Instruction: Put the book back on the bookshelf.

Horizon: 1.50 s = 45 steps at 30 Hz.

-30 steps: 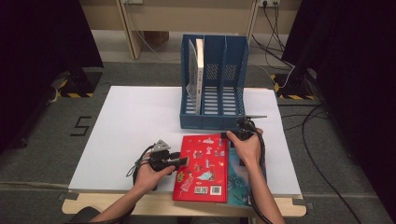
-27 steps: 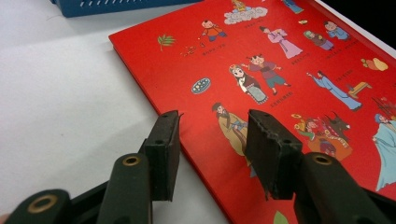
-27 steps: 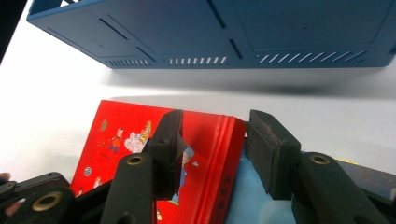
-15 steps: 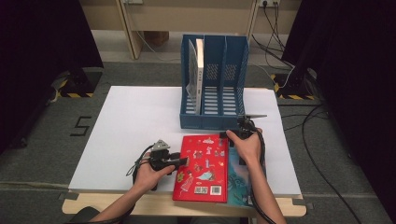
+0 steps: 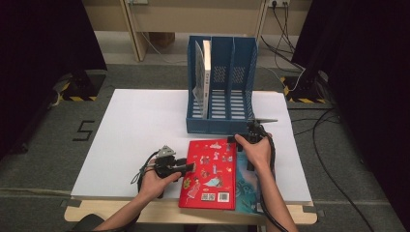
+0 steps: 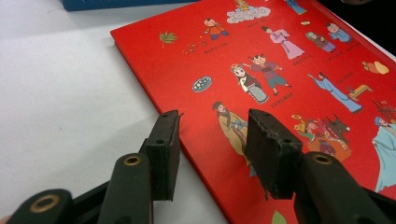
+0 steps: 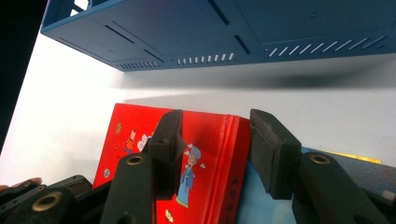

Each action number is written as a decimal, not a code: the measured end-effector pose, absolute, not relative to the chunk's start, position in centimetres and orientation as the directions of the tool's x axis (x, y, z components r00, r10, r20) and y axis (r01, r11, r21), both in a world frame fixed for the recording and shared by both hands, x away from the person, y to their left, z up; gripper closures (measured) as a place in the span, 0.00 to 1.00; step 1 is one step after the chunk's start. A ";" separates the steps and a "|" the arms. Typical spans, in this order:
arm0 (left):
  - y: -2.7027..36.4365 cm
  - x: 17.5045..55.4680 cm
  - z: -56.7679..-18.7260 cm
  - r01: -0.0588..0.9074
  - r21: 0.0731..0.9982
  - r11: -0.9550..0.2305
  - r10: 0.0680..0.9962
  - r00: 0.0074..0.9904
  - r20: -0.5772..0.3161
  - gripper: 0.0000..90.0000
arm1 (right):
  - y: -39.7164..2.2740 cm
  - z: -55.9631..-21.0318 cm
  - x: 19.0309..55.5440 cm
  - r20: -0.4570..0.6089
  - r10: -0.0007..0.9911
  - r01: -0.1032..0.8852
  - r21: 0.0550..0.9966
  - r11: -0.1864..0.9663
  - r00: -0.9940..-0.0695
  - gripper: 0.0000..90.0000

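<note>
A: Where are the hands?
B: Both forearms enter from the near edge; the left black two-jaw gripper (image 5: 186, 166) points right, jaws parted; the right black two-jaw gripper (image 5: 238, 140) sits farther off, pointing left, jaws likewise parted.

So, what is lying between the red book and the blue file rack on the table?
Nothing: in the high view a bare strip of white table separates the red book from the blue file rack. The right gripper view shows this too.
</note>
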<state>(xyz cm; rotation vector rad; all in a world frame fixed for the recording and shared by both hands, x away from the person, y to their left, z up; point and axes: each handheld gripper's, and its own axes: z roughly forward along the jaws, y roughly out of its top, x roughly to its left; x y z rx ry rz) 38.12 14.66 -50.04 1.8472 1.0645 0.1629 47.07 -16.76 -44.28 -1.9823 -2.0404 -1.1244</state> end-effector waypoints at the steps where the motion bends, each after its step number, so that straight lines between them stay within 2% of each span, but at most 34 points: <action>1: 14.7 38.1 -50.1 0.596 0.788 -0.153 0.727 0.609 -0.319 0.60 | -16.8 -44.3 47.1 0.534 0.831 0.895 0.433 -0.109 -0.157 0.63; 10: 14.6 37.9 -50.1 0.595 0.790 -0.145 0.733 0.601 -0.318 0.61 | -16.9 -44.2 46.8 0.557 0.821 0.910 0.393 -0.130 -0.123 0.64; 18: 14.7 38.1 -50.1 0.621 0.774 -0.123 0.728 0.587 -0.355 0.60 | -17.0 -44.1 46.8 0.572 0.814 0.921 0.363 -0.138 -0.103 0.65; 45: 15.0 38.4 -50.2 0.653 0.754 -0.074 0.720 0.558 -0.413 0.60 | -16.2 -44.3 46.6 0.615 0.775 0.942 0.325 -0.079 -0.147 0.66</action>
